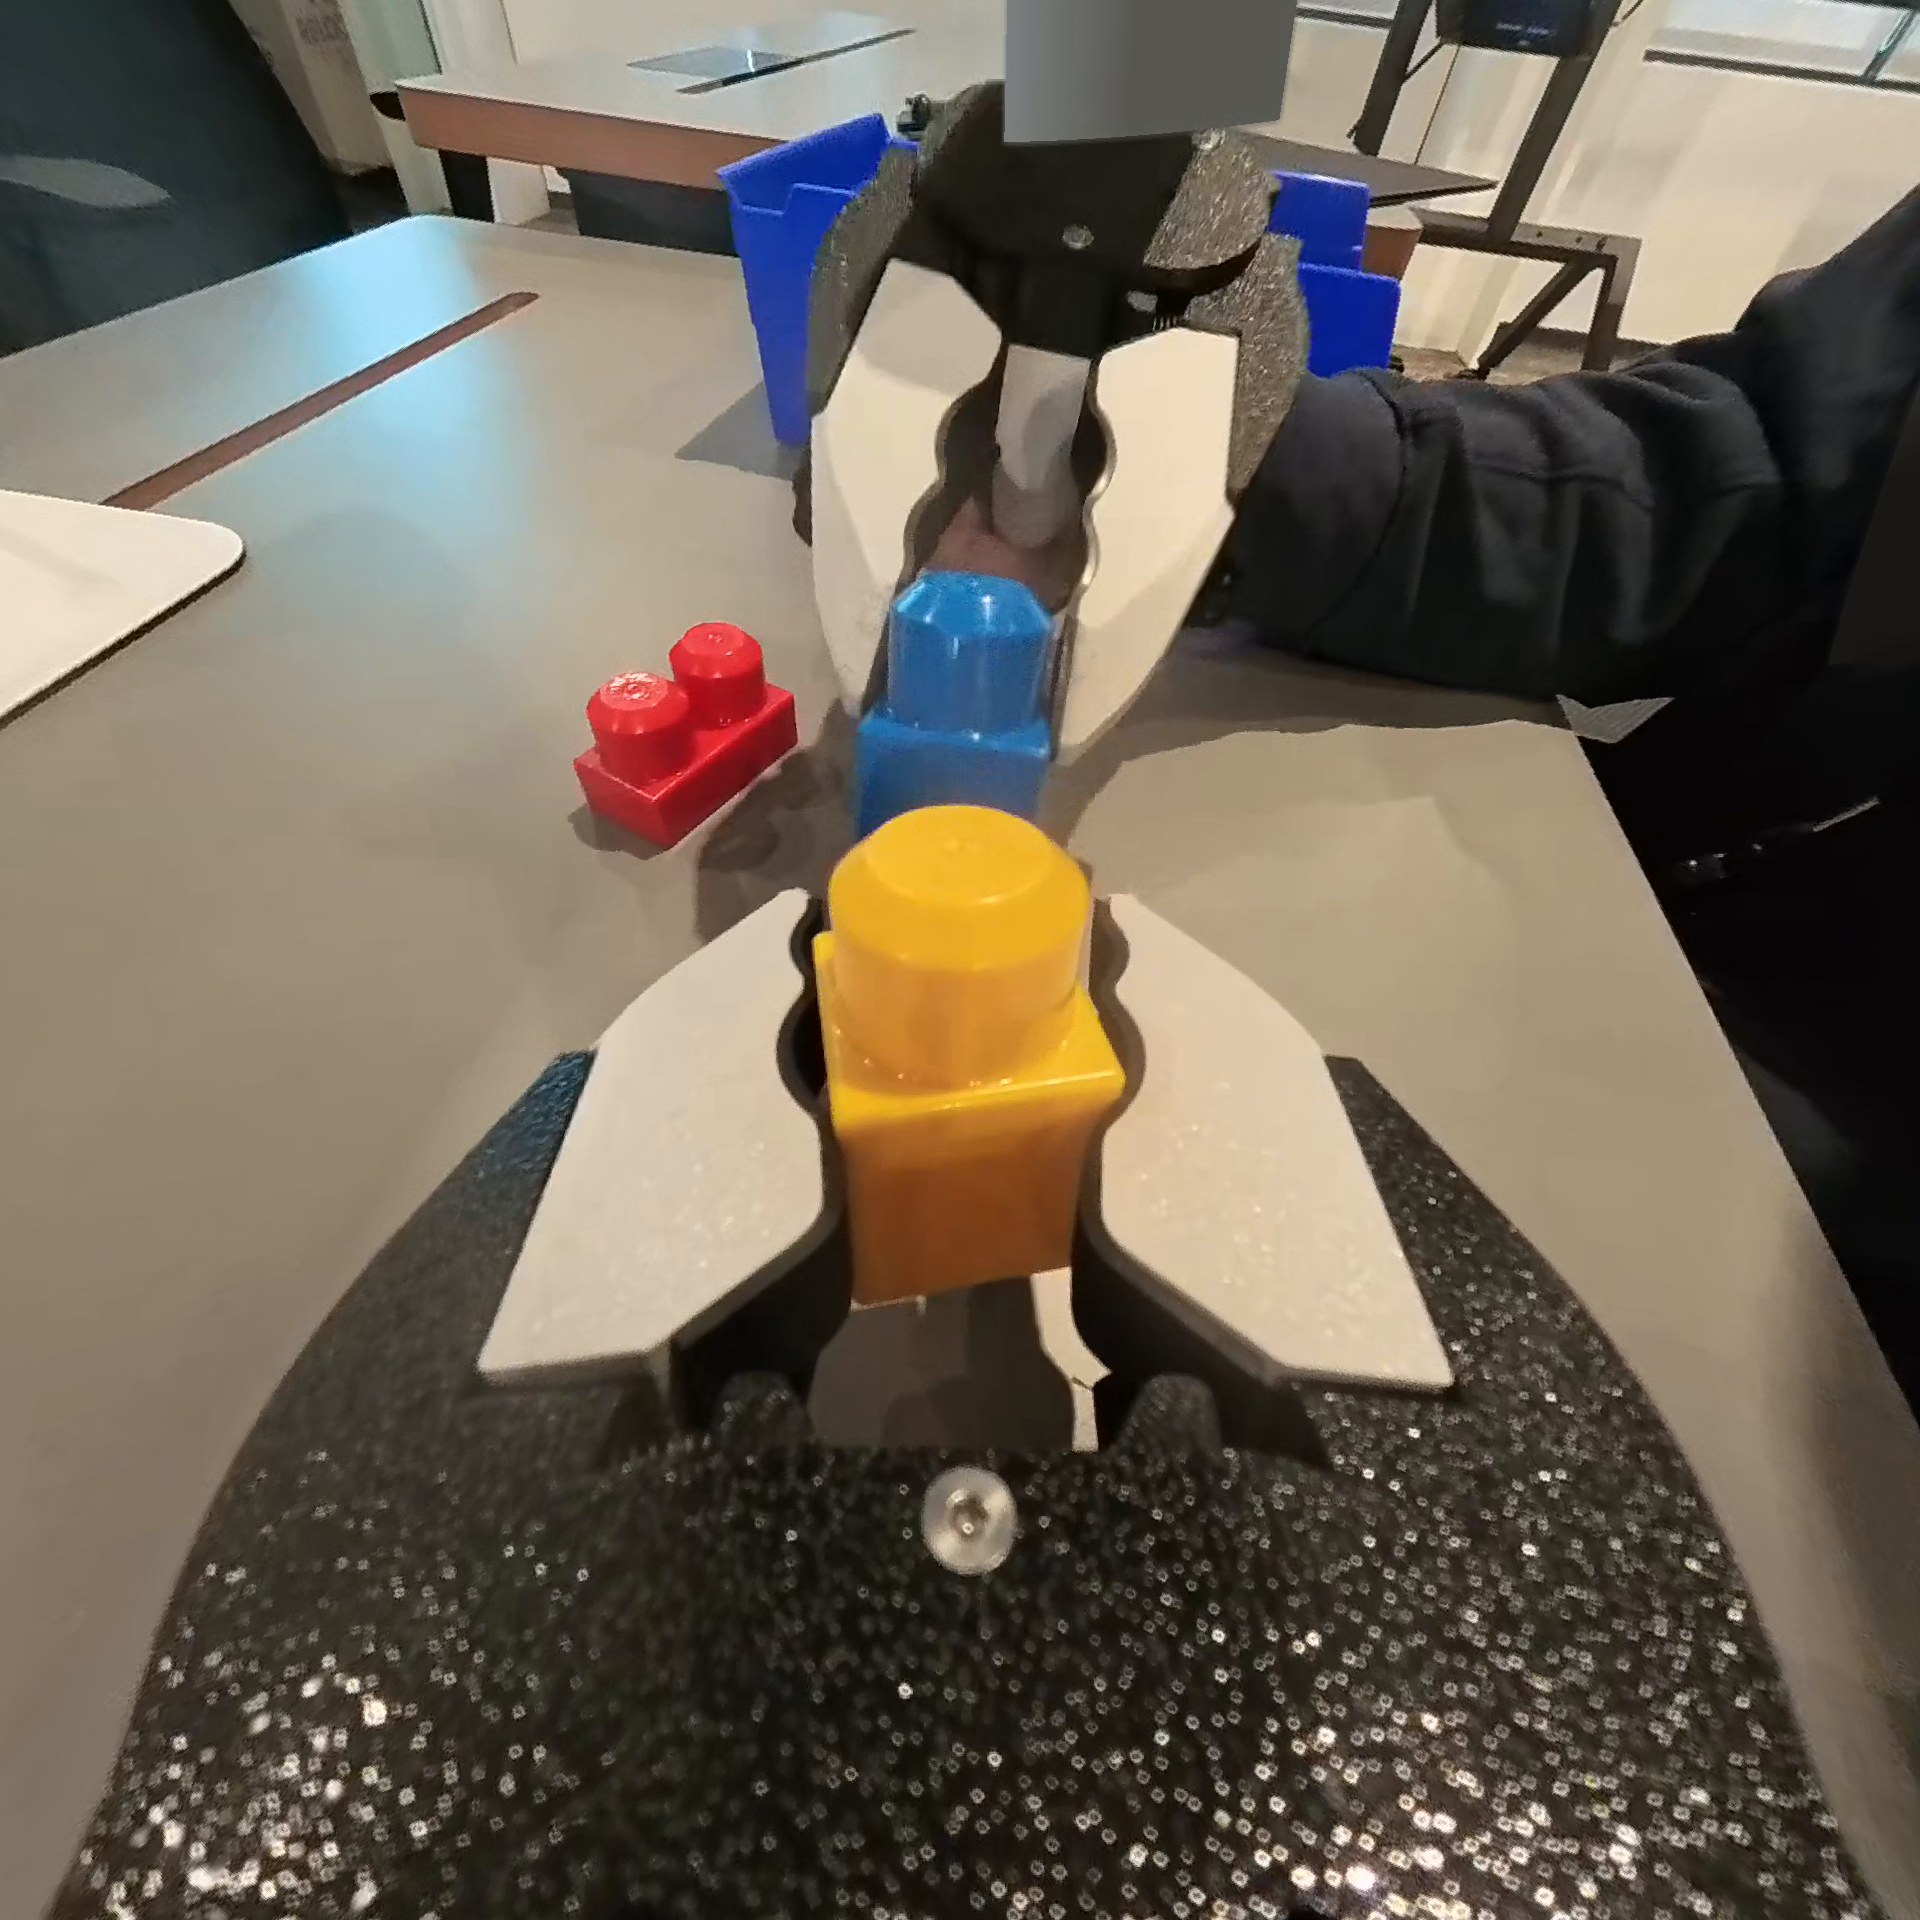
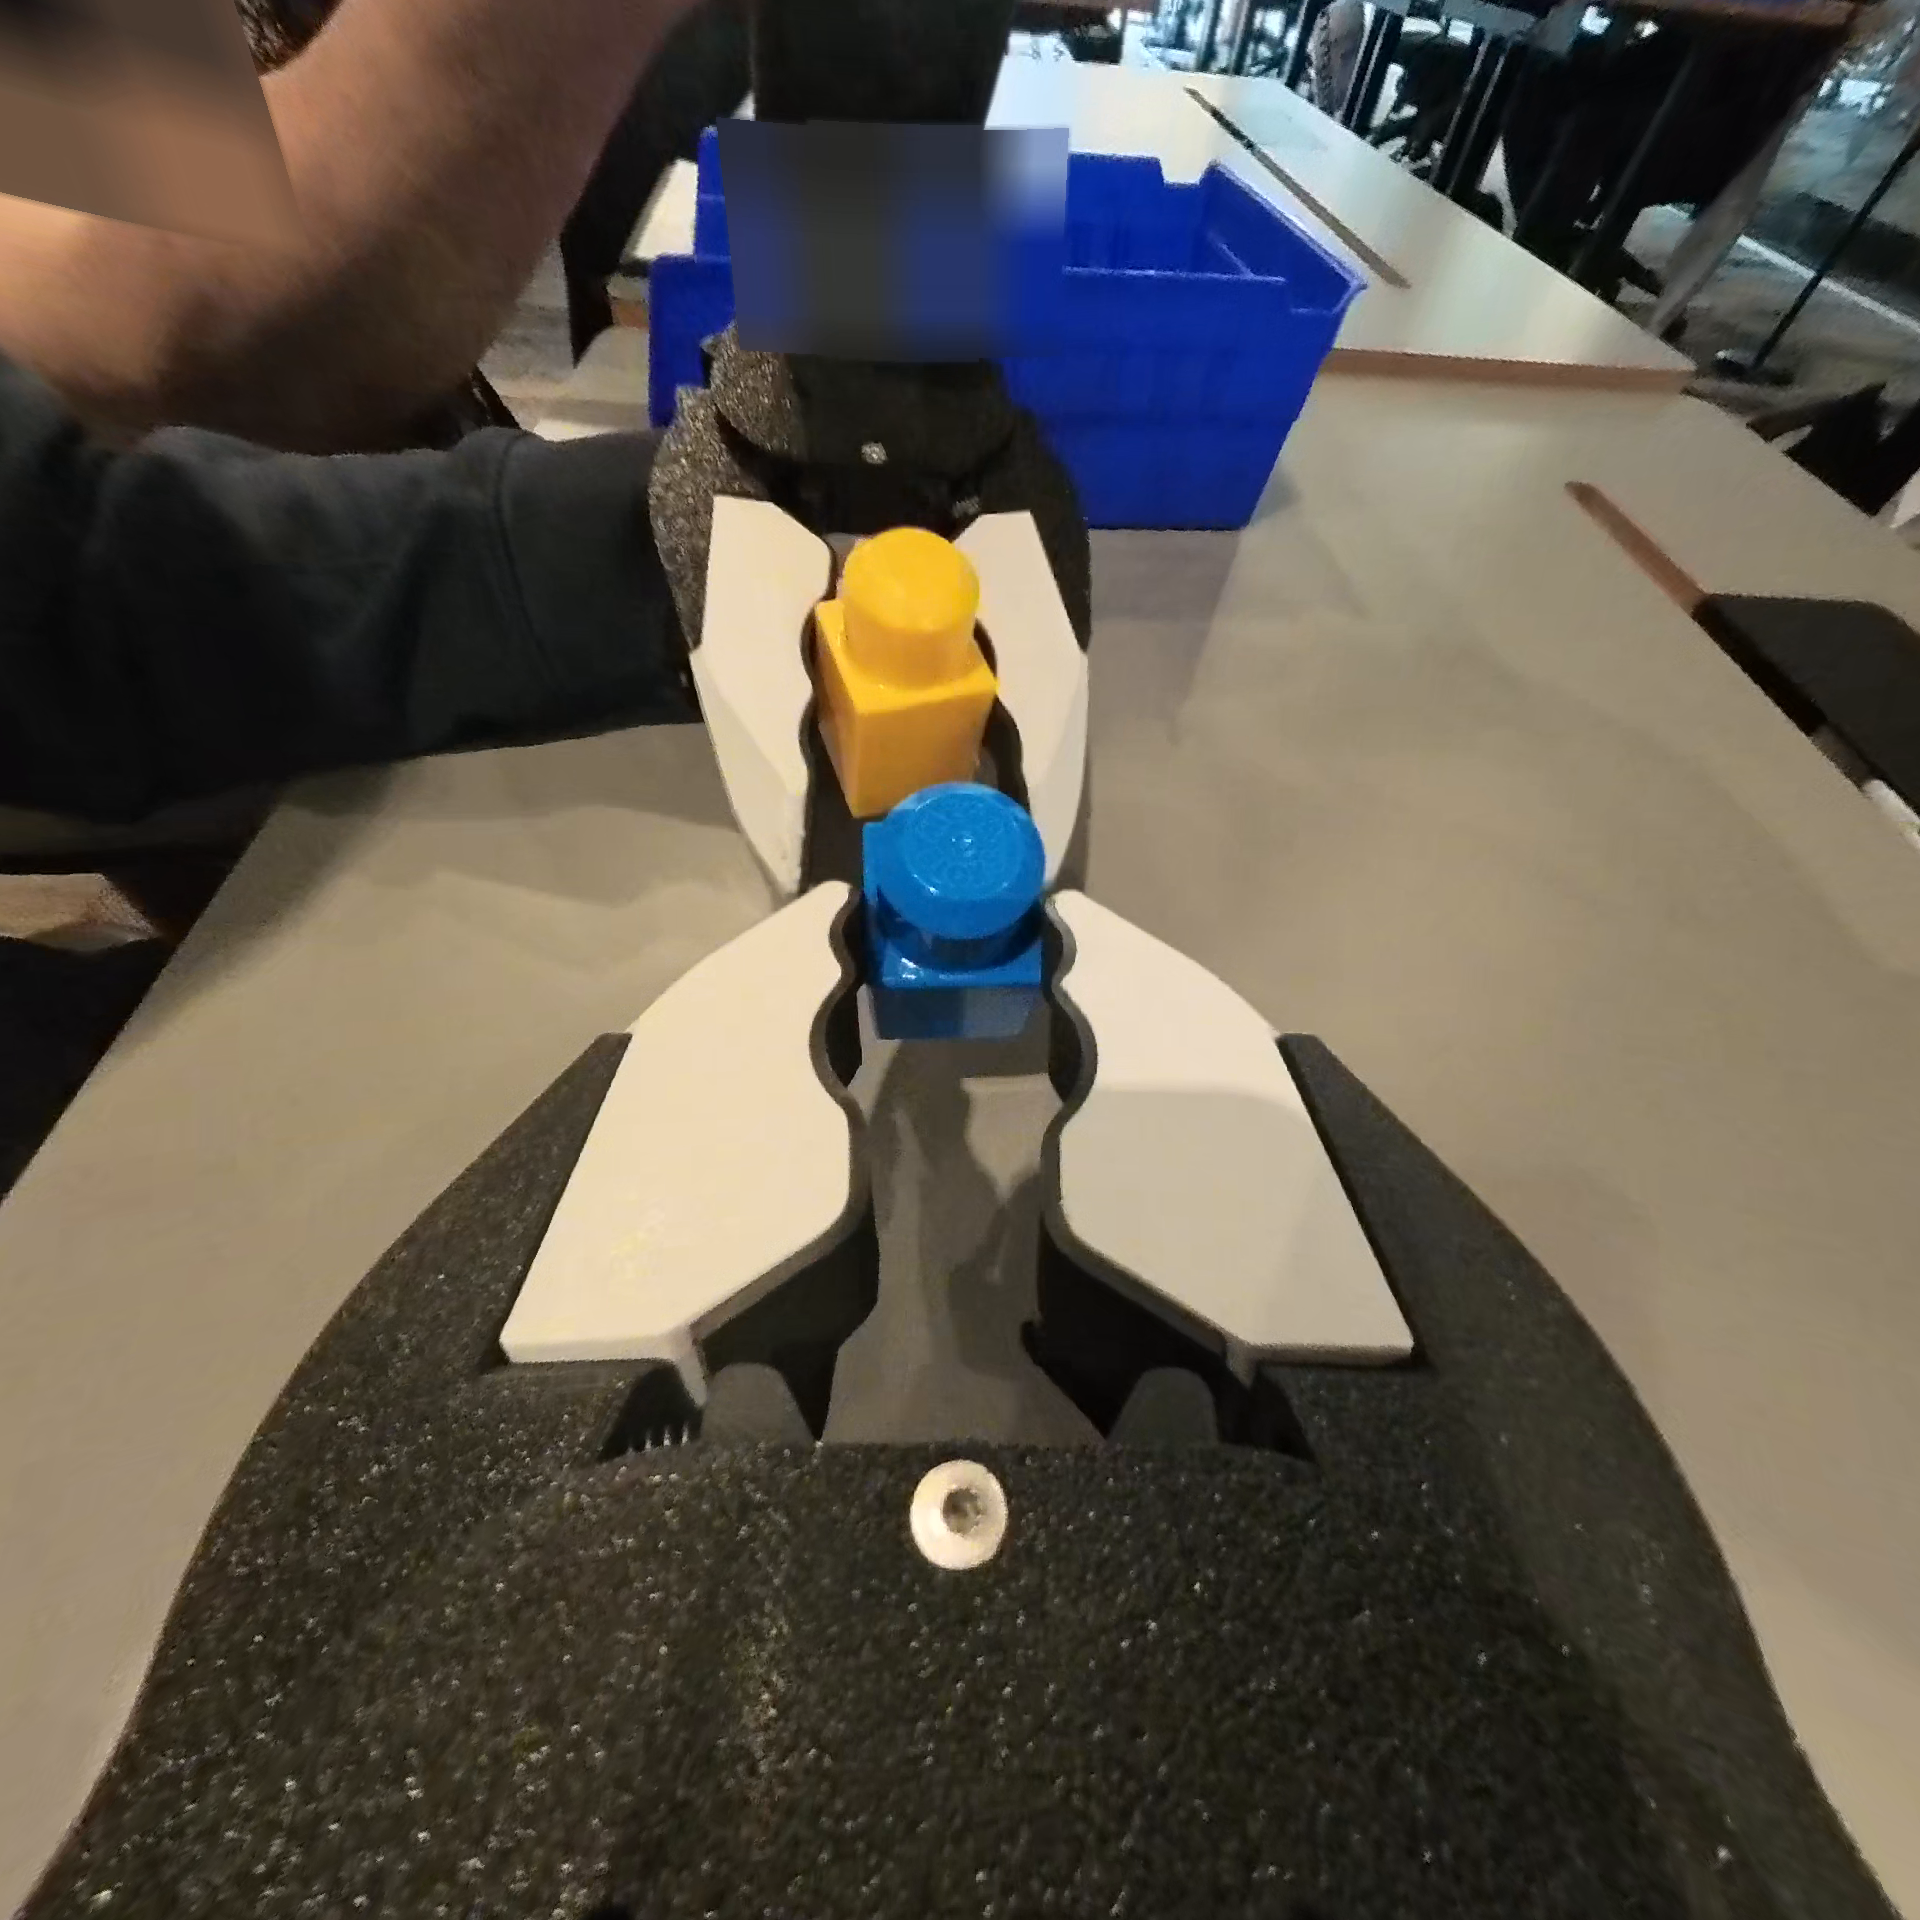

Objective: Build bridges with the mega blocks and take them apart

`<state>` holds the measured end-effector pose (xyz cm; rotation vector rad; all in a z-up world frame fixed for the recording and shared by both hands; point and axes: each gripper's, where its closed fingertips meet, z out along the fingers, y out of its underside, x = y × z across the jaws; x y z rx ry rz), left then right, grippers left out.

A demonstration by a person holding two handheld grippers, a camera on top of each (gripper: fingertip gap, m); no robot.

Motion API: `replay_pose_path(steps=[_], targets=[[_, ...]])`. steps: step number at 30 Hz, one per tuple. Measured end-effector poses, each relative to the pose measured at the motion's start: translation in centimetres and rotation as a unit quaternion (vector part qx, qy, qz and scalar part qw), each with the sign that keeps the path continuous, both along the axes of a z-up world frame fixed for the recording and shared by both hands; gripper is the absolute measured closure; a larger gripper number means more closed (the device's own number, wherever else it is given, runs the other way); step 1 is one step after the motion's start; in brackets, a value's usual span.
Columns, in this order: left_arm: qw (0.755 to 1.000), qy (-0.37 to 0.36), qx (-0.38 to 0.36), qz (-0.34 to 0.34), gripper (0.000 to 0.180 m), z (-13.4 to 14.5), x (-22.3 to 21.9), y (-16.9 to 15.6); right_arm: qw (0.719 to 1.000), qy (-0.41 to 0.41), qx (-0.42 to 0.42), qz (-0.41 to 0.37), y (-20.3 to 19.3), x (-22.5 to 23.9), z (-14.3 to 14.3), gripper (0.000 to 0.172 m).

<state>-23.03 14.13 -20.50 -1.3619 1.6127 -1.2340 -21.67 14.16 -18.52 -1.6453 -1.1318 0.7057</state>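
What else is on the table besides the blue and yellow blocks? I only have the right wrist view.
Observer: A red two-stud block lies on the table, and neither gripper touches it.
Operator: Where is it relative to blue?
Observer: In the left wrist view it sits to the left of the blue block, studs up, with a gap between them.
Operator: Anything else?
Observer: A flat white board with a rounded corner rests on the table at the left edge of that view, farther out than the red block.
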Motion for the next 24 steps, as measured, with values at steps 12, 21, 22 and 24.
replay_pose_path(steps=[12,21,22,24], targets=[[1.000,0.011,0.000,-0.029,0.132,-0.5,0.7,-1.3,0.999,0.027,-0.015,0.033,-0.7,-2.1,0.2,0.140],[0.999,-0.012,-0.016,-0.044,0.132,0.4,0.7,-1.7,0.999,0.039,-0.004,0.024,-0.4,-2.4,0.4,0.140],[0.999,-0.012,-0.018,-0.049,0.132,0.5,0.7,-1.9,0.999,0.040,0.002,0.028,-0.5,-2.4,0.5,0.140],[0.998,-0.012,-0.011,-0.055,0.132,0.6,0.7,-2.1,0.998,0.045,0.007,0.032,-0.6,-2.4,0.6,0.140]])
